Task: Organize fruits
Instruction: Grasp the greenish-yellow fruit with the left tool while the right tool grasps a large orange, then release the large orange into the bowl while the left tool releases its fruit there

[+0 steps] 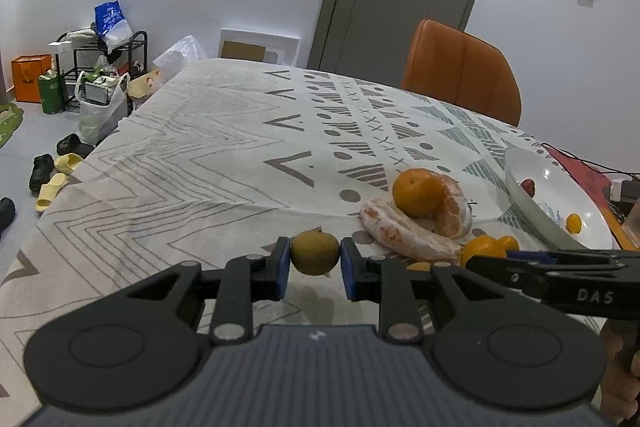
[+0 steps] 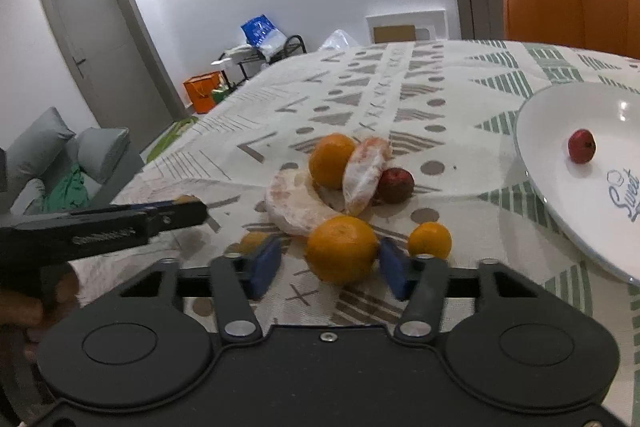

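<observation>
My left gripper (image 1: 315, 262) is shut on a small greenish-brown fruit (image 1: 315, 253), held just over the tablecloth. My right gripper (image 2: 327, 267) is open around an orange (image 2: 342, 254); the right pad touches it, the left pad stands apart. Behind lie two peeled citrus pieces (image 2: 298, 205), another orange (image 2: 331, 159), a dark red fruit (image 2: 396, 185) and a small orange (image 2: 430, 239). A white plate (image 2: 560, 131) at right holds a small red fruit (image 2: 582, 145). In the left wrist view the plate (image 1: 536, 171) also holds a small orange (image 1: 573, 223).
An orange chair (image 1: 460, 71) stands at the table's far side. A cable and red mat (image 1: 588, 175) lie beyond the plate. The patterned tablecloth (image 1: 200, 155) spreads left. Shoes and bags (image 1: 96, 99) sit on the floor at left.
</observation>
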{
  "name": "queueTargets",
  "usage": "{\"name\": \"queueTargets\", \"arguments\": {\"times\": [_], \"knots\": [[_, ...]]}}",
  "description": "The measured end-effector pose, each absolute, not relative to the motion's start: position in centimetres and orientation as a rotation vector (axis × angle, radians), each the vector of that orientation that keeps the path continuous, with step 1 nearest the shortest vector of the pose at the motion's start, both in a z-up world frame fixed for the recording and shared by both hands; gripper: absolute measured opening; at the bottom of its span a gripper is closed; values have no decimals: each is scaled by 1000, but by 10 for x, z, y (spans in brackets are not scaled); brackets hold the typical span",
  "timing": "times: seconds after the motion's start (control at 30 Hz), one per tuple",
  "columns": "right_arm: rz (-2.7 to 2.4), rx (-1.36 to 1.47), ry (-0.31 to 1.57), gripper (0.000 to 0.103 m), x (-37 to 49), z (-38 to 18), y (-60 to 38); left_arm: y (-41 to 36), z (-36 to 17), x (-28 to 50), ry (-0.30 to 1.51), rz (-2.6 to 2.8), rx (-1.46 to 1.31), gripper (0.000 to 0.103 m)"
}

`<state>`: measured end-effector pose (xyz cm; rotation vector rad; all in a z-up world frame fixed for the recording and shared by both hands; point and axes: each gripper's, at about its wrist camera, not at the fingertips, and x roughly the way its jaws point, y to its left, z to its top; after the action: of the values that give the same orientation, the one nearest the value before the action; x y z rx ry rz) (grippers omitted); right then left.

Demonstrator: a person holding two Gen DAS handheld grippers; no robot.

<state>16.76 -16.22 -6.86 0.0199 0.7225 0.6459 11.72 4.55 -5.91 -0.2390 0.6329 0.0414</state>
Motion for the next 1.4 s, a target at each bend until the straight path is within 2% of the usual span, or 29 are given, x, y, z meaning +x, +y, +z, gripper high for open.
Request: {"name": "queueTargets", "arguments": {"times": [0.8, 1.4], "knots": [[532, 118, 594, 36, 146, -39, -244, -36, -38, 138, 595, -127, -157, 25], [407, 177, 563, 36, 148, -38, -303, -88, -24, 165, 565, -227, -53, 25]]}}
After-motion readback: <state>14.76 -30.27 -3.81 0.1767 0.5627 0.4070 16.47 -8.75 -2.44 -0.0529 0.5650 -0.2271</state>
